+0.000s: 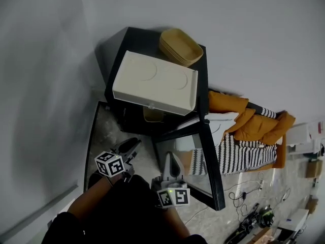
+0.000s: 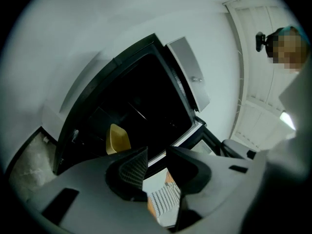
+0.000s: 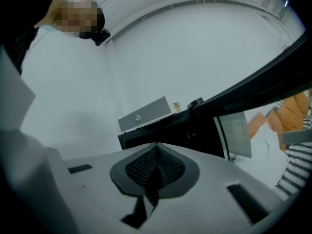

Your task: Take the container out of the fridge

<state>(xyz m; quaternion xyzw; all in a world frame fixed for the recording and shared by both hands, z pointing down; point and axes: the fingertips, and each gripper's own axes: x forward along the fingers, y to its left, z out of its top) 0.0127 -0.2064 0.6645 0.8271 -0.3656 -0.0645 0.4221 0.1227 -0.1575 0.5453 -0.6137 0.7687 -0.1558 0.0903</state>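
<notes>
A black mini fridge (image 1: pixel 118 60) stands against a white wall with its glass door (image 1: pixel 212 172) swung open. Inside, a yellow container (image 2: pixel 118 139) sits on a dark shelf; the head view shows only a sliver of it (image 1: pixel 152 116). My left gripper (image 2: pixel 157 156) points into the opening, short of the container, its jaws a little apart with nothing between them; in the head view it (image 1: pixel 131 147) hangs at the fridge's lower left. My right gripper (image 3: pixel 156 150) is shut on nothing and sits by the door's inner side (image 1: pixel 171 162).
A white box (image 1: pixel 155 83) and stacked yellow tubs (image 1: pixel 180 46) rest on top of the fridge. Orange and striped cloth (image 1: pixel 244 136) lies beyond the door. Cables (image 1: pixel 249 200) trail on the floor at right.
</notes>
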